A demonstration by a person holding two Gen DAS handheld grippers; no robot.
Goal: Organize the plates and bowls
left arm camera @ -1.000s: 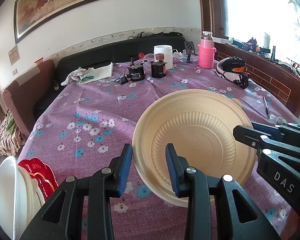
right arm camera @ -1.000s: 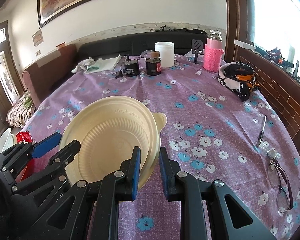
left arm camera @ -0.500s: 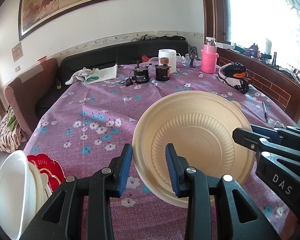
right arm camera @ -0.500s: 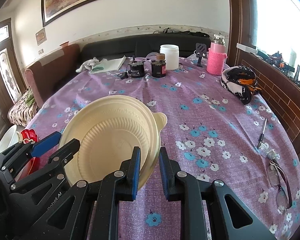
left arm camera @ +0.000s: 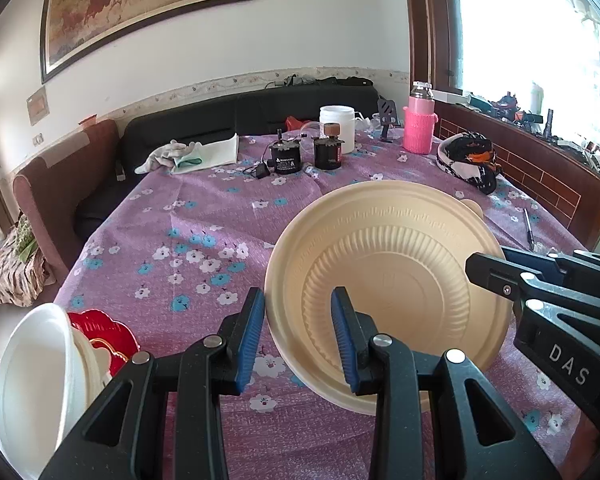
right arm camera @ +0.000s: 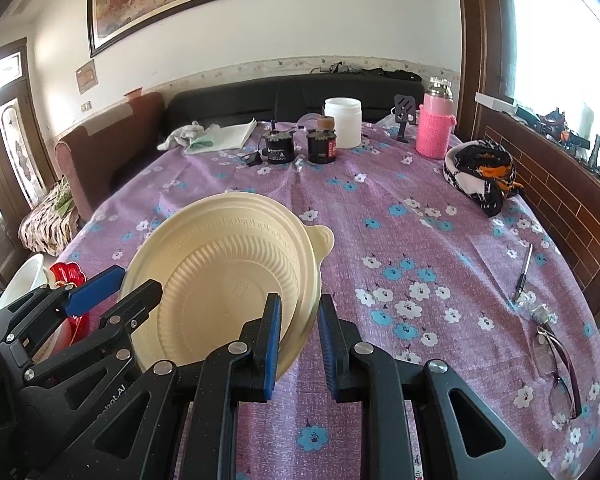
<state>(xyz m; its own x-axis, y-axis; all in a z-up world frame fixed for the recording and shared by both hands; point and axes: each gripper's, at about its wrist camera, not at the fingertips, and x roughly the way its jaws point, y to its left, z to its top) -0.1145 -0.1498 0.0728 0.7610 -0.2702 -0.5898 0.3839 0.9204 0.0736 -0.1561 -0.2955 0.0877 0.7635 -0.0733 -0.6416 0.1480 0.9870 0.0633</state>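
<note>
A cream ribbed plastic bowl [left arm camera: 384, 284] is held tilted above the purple flowered tablecloth [left arm camera: 204, 240]; it also shows in the right wrist view [right arm camera: 228, 280]. My left gripper [left arm camera: 298, 336] straddles its left rim, with a wide gap between the jaws. My right gripper [right arm camera: 298, 340] has its jaws on either side of the right rim, with a gap between the rim and the right jaw. A white bowl [left arm camera: 32, 384] stands on edge at the lower left beside a red plate [left arm camera: 104, 336].
At the table's far end stand two black jars [right arm camera: 300, 148], a white container [right arm camera: 343, 122], a pink-sleeved bottle [right arm camera: 436, 128] and a cloth [right arm camera: 216, 136]. A patterned helmet [right arm camera: 484, 176], a pen [right arm camera: 524, 272] and glasses [right arm camera: 556, 368] lie at the right.
Both grippers and the cream bowl have drawn back and risen a little. The white bowl and red plate show more at the lower left.
</note>
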